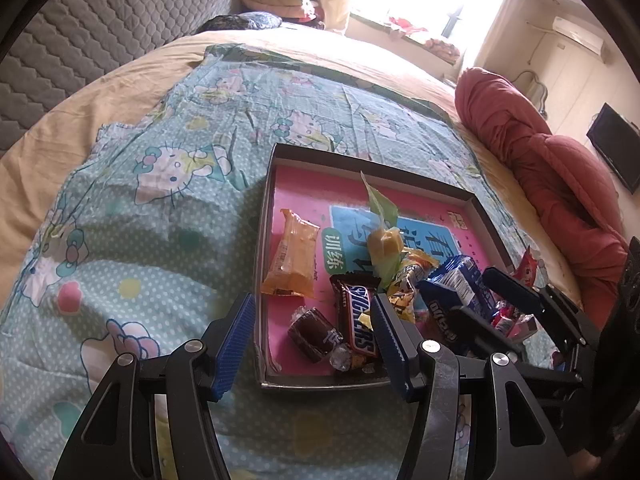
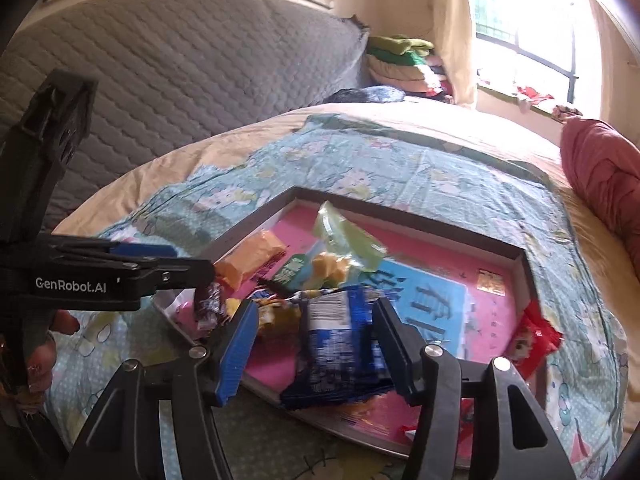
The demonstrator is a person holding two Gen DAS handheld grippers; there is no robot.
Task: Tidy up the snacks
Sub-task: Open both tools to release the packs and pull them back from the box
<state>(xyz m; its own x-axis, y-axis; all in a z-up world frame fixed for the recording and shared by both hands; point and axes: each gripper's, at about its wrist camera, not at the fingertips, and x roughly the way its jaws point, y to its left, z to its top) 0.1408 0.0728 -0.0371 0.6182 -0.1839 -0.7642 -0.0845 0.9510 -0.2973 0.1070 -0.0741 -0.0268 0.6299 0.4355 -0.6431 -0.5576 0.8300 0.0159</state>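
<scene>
We worked over a shallow tray [image 1: 267,208] with a pink and blue printed floor, set on a cartoon-patterned sheet [image 1: 160,184] on the bed. The snacks lay inside the tray, crowded toward its near side: an orange wafer pack [image 1: 291,254] lay apart toward the tray's left side, and a brown wrapped candy [image 1: 314,334] touched a Snickers bar [image 1: 358,318]. A green and yellow wrapper [image 1: 384,236] stood up behind them.

Our left gripper [image 1: 314,344] hung above the near left corner of the tray, its jaws about halfway apart. The candy and the Snickers bar showed in the gap, yet neither pad pressed on them, so it held nothing.

Our right gripper [image 2: 316,354] had its jaws about halfway apart around a blue cookie pack [image 2: 340,344], which lay over the near edge of the tray. The pack looked blurred, with space between it and the left pad; on the right we could not tell. A red packet [image 2: 534,338] sat at the tray's right wall.
</scene>
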